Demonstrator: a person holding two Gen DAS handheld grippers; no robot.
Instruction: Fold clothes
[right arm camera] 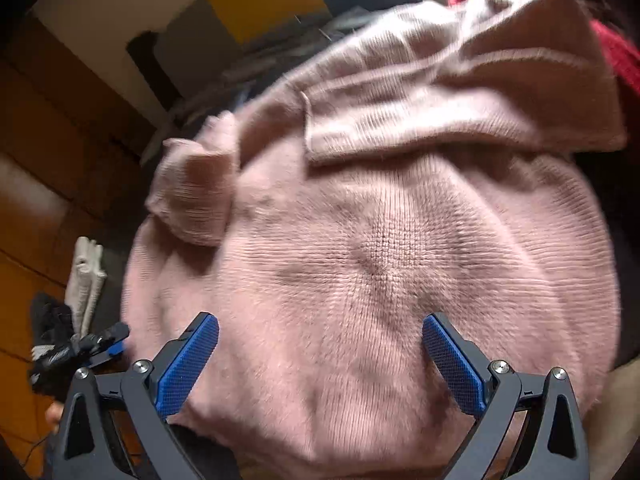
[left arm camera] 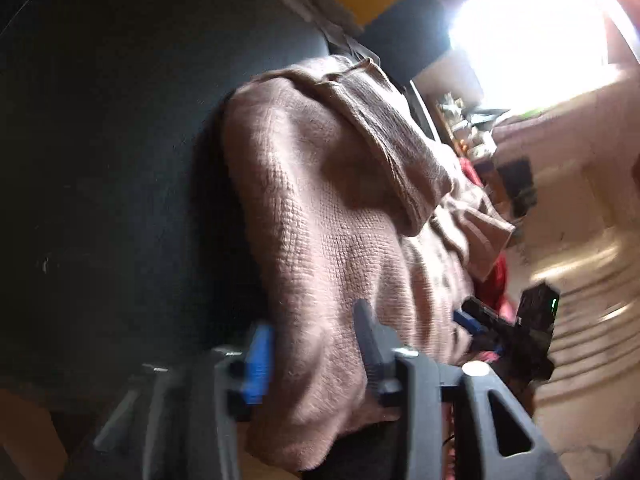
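Your left gripper (left arm camera: 316, 344): jaws parted, straddling pink sweater (left arm camera: 340, 208) edge | your right gripper (right arm camera: 320, 356): spread wide over sweater, sleeve (right arm camera: 460, 120) folded across.

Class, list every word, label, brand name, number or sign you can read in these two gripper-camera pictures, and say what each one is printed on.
None: no readable text in either view.
Pink knit sweater: no tag or print shows.
Black glove with white markings at the lower left of the right wrist view: too blurred to tell if they are letters.
Cluttered shelf in the background of the left wrist view: too small and blurred to read.
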